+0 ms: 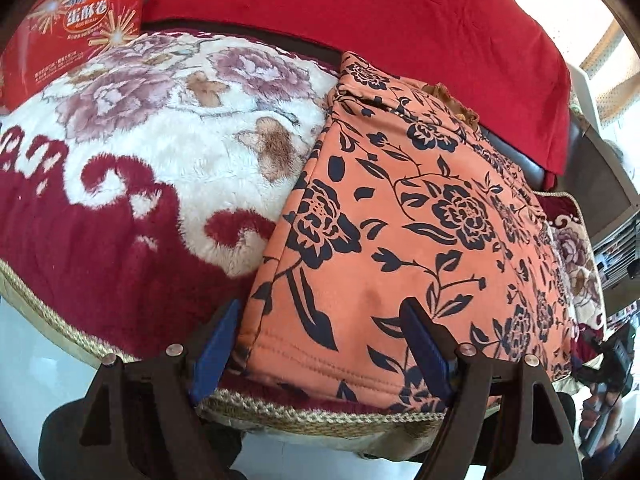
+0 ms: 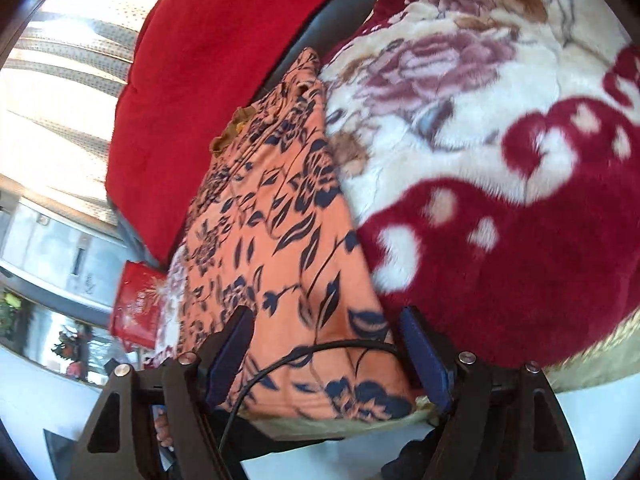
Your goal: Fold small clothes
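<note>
I judge I am lining up to take the near hem for a fold. The garment (image 1: 400, 216) lies flat on the blanket (image 1: 120, 152), stretching away ahead of both grippers. My left gripper (image 1: 320, 320) is spread wide over one near corner, pinching nothing. My right gripper (image 2: 326, 330) straddles the other corner, its pads apart, gripping nothing. Next I must lower both, close on the hem, and lift evenly.
</note>
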A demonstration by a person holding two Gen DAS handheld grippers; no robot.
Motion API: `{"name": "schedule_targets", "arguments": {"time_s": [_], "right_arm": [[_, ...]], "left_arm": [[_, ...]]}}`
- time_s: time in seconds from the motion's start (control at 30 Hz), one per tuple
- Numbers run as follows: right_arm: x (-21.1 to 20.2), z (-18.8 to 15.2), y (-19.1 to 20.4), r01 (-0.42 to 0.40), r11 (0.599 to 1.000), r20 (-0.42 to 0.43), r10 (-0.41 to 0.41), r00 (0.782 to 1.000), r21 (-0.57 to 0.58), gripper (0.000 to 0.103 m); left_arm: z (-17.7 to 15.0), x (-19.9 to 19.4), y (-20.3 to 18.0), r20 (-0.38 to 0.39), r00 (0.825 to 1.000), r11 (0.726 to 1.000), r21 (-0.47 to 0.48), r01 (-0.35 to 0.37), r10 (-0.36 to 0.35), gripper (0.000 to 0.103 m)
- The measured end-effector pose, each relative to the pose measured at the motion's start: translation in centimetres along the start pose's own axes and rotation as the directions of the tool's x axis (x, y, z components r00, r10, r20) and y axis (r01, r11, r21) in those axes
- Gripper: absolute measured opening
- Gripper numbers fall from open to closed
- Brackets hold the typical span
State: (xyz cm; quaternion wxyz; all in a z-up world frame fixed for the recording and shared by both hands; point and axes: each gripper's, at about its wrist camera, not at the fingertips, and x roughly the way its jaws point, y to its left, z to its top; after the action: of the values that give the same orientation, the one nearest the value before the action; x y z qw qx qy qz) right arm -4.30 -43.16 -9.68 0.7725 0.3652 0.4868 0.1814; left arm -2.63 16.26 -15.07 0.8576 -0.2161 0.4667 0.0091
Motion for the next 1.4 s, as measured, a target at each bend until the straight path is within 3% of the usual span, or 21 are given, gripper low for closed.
{"name": "schedule_targets", "arguments": {"time_s": [0.07, 0.17, 0.27, 0.3, 0.33, 0.37, 0.43, 0.53, 0.57, 0.6, 0.63, 0.7, 0.73, 0.77, 0.83, 0.87, 0.9, 0.93, 1.1, 1.27, 1.4], "right_arm": [[-0.1, -0.7, 0.1, -0.005, 1.000, -0.011, 0.005, 1.000, 0.000, 0.059], [-2.3, -2.3, 0.6, -0.012, 1.000, 0.026, 0.012, 1.000, -0.008, 0.056], [-6.2, -3.8, 3.1, 0.083, 0.991, 0.149, -0.067, 0.987, -0.103, 0.056], [-8.3, -4.7, 4.9, 0.158, 0.972, 0.237, -0.115, 0.965, -0.172, 0.057], [-10.2, -5.4, 6.9, 0.238, 0.939, 0.335, -0.148, 0.931, -0.246, 0.060], [-12.4, -6.5, 9.1, 0.332, 0.892, 0.454, -0.171, 0.875, -0.305, 0.074], [-15.3, -8.1, 11.8, 0.484, 0.825, 0.645, -0.204, 0.737, -0.292, 0.080], [-19.1, -10.6, 16.2, 0.586, 0.756, 0.826, -0.109, 0.554, -0.293, 0.081], [-19.6, -11.2, 17.3, 0.613, 0.734, 0.858, -0.080, 0.507, -0.293, 0.086], [-19.8, -11.6, 18.3, 0.624, 0.714, 0.872, -0.041, 0.488, -0.316, 0.094], [-19.3, -11.7, 18.8, 0.624, 0.702, 0.867, -0.017, 0.498, -0.344, 0.096], [-17.3, -10.4, 18.2, 0.594, 0.705, 0.815, -0.040, 0.579, -0.388, 0.096], [-15.7, -9.1, 17.2, 0.546, 0.734, 0.748, -0.079, 0.659, -0.404, 0.096], [-13.2, -6.9, 14.8, 0.445, 0.797, 0.614, -0.121, 0.780, -0.408, 0.096], [-9.1, -4.0, 10.2, 0.297, 0.898, 0.387, -0.160, 0.908, -0.326, 0.094], [-7.0, -3.0, 7.6, 0.227, 0.941, 0.276, -0.154, 0.949, -0.253, 0.082], [-5.3, -2.5, 5.3, 0.182, 0.965, 0.203, -0.143, 0.969, -0.188, 0.062], [-4.2, -2.4, 3.9, 0.179, 0.972, 0.160, -0.155, 0.975, -0.153, 0.058], [-0.6, -1.8, 1.0, 0.163, 0.983, 0.033, -0.160, 0.986, -0.084, 0.058], [-0.8, -1.8, 0.7, 0.112, 0.991, 0.028, -0.110, 0.994, -0.067, 0.058], [-0.2, -2.1, 1.2, 0.098, 0.992, 0.013, -0.098, 0.995, -0.079, 0.036]], "left_arm": [[-0.4, -0.1, 0.2, -0.008, 1.000, 1.000, -0.005, -0.014, 0.014, 0.081], [-0.6, -0.4, 0.2, -0.006, 1.000, 1.000, -0.008, -0.009, 0.009, 0.081], [-0.7, -1.0, 0.3, 0.015, 1.000, 1.000, -0.006, -0.007, 0.007, 0.081], [-0.7, -1.3, 0.3, 0.023, 1.000, 1.000, -0.007, -0.011, 0.011, 0.081], [-0.8, -1.6, 0.3, 0.036, 0.999, 1.000, -0.006, -0.013, 0.013, 0.081], [-0.8, -1.7, 0.3, 0.046, 0.999, 1.000, -0.003, -0.012, 0.012, 0.081], [-0.7, -2.3, 0.0, 0.080, 0.996, 1.000, 0.009, -0.024, 0.023, 0.081], [-0.4, -3.7, -0.6, 0.144, 0.989, 0.999, 0.023, -0.021, 0.018, 0.081], [-0.4, -4.4, -0.9, 0.171, 0.985, 1.000, 0.026, -0.011, 0.007, 0.081], [-0.2, -4.8, -1.1, 0.188, 0.982, 1.000, 0.029, -0.005, 0.000, 0.081], [-0.1, -5.4, -1.4, 0.216, 0.976, 0.999, 0.035, 0.001, -0.009, 0.081], [-0.1, -6.0, -1.7, 0.250, 0.968, 0.999, 0.044, -0.006, -0.005, 0.081], [0.0, -5.8, -1.8, 0.246, 0.969, 0.999, 0.047, -0.009, -0.003, 0.081], [0.0, -5.5, -1.8, 0.233, 0.972, 0.999, 0.045, -0.010, -0.001, 0.081], [0.0, -4.4, -1.6, 0.196, 0.981, 0.999, 0.033, -0.010, 0.003, 0.081], [-0.1, -3.8, -1.5, 0.181, 0.983, 0.999, 0.028, -0.018, 0.012, 0.081], [-0.1, -3.3, -1.2, 0.166, 0.986, 0.999, 0.020, -0.029, 0.025, 0.081], [-0.2, -2.9, -1.1, 0.159, 0.987, 0.999, 0.013, -0.030, 0.028, 0.081], [-0.5, -1.4, -0.3, 0.115, 0.992, 0.999, -0.007, -0.049, 0.050, 0.081], [-1.1, -0.8, 0.0, 0.090, 0.994, 0.998, 0.002, -0.069, 0.068, 0.081], [-1.2, -0.2, 0.5, 0.064, 0.993, 0.995, -0.004, -0.096, 0.096, 0.081]]}}
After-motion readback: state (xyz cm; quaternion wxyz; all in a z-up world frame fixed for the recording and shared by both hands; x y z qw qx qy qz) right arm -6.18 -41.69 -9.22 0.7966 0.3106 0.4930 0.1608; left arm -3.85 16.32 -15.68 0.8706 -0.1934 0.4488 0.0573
